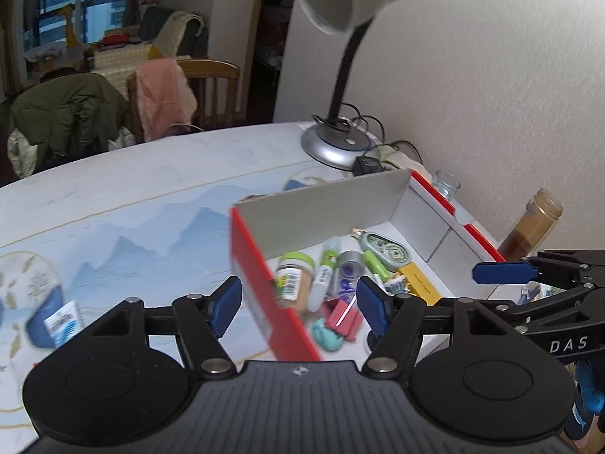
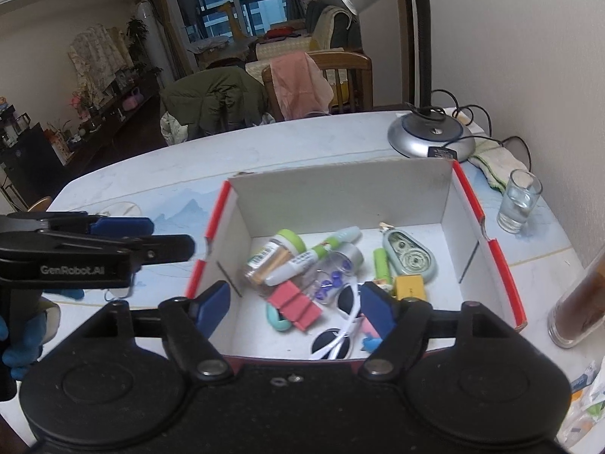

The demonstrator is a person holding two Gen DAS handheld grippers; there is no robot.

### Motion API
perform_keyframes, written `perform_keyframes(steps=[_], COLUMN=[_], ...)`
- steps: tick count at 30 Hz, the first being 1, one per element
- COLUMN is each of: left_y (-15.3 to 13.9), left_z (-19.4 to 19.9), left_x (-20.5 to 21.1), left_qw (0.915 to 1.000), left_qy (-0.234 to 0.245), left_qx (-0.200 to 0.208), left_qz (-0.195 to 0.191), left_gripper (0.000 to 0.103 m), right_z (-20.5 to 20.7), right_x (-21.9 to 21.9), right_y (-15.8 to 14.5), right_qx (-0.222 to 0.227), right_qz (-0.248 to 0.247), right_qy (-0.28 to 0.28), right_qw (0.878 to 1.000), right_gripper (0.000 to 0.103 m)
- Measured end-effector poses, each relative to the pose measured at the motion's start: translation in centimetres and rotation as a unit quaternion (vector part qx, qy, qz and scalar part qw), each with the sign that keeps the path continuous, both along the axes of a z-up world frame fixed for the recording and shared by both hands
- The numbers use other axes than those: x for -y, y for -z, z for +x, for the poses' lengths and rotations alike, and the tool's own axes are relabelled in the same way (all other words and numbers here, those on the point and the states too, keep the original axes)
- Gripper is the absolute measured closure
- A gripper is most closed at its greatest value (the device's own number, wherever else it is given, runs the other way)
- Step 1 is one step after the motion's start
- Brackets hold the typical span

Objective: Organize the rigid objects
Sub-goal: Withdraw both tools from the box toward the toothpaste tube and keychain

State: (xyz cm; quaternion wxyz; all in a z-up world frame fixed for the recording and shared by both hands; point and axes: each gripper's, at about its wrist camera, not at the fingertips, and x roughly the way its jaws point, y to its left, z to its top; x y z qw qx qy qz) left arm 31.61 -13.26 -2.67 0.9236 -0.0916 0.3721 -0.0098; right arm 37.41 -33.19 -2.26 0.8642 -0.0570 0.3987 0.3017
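Left gripper [image 1: 298, 304] and right gripper [image 2: 294, 308] are held wide-jawed and empty over the filled red box [image 2: 506, 265].

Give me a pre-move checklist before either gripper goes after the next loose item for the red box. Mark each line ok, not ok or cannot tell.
1. Left gripper open and holding nothing: ok.
2. Right gripper open and holding nothing: ok.
3. Red box open-topped, walls upright: ok.
4. Free floor space inside: ok; the white sunglasses, correction tape and pink binder clips cluster at the centre and front, bare floor along the side walls.
5. Next item located: ok; a white-and-blue tube lies on the table left of the box.
6. Glass of water and brown jar stand right of the box: not ok for wide right-side swings.
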Motion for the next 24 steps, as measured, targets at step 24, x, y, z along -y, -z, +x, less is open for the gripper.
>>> perform_keyframes(steps=[24], left_y=[-0.7], left_z=[-10.9], left_x=[-13.6], left_qw=[0.9976], left_qy=[-0.064], left_qx=[0.023], left_qz=[-0.005], left_gripper=[0.000], right_z=[-6.4], right_x=[-10.9], right_y=[-1.1], right_qx=[0.013], right_qz=[0.027], right_qy=[-0.053], right_qw=[0.998], right_gripper=[0.005])
